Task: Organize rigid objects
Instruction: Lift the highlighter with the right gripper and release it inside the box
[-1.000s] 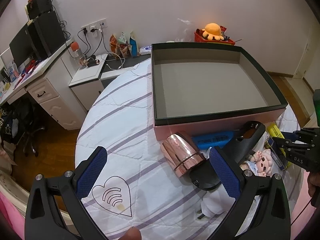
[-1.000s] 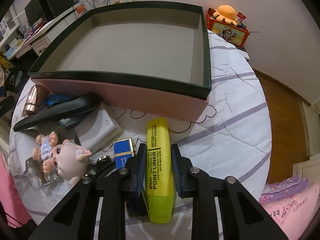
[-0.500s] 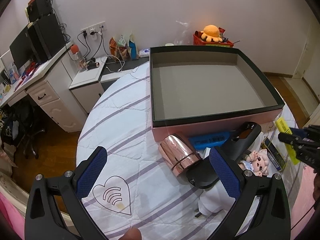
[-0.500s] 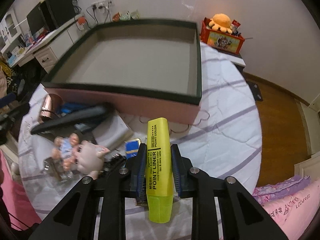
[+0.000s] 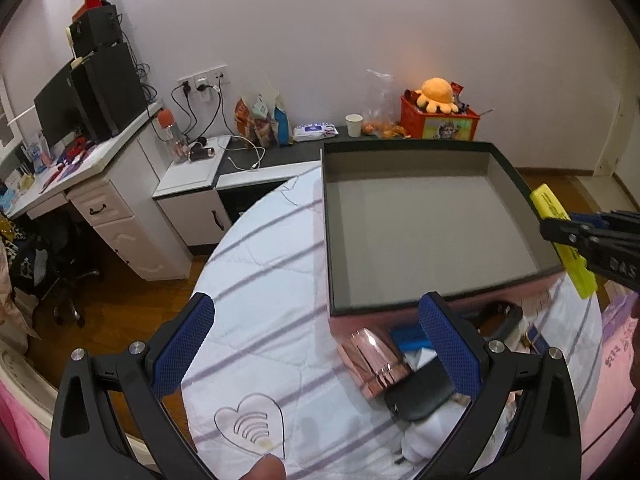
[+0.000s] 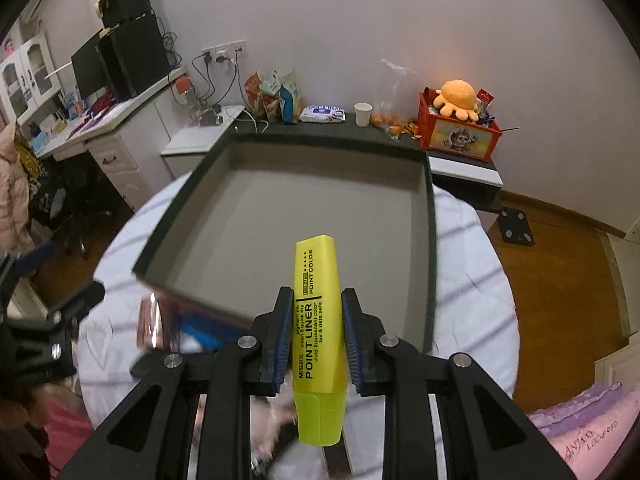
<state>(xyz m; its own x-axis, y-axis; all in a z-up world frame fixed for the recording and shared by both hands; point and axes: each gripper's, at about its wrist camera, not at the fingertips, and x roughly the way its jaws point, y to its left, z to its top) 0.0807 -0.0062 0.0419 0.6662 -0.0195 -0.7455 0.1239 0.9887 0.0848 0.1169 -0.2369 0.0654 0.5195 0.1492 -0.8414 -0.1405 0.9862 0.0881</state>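
Observation:
My right gripper (image 6: 314, 320) is shut on a yellow highlighter (image 6: 318, 316), held in the air over the near edge of the big open box (image 6: 304, 216). In the left wrist view the same highlighter (image 5: 560, 236) and right gripper (image 5: 560, 232) hang over the box's right rim (image 5: 520, 188). My left gripper (image 5: 316, 340) stands open above the white striped bedspread (image 5: 264, 280), nothing between its blue pads. Just past its right finger lie a rose-gold cup (image 5: 372, 364), a black case (image 5: 420, 396) and a blue item (image 5: 408, 338) against the box's pink front wall.
The box has a dark rim, grey inside, nothing in it. Behind it stand a red crate with an orange plush (image 5: 438, 114), a paper cup (image 5: 354, 125), snack bags and a white desk (image 5: 100, 184) with a monitor. Wooden floor lies left and right of the round table.
The right gripper has risen with the highlighter from the table in front of the box to above the box's edge. The left gripper has lifted a little, and more of the room shows.

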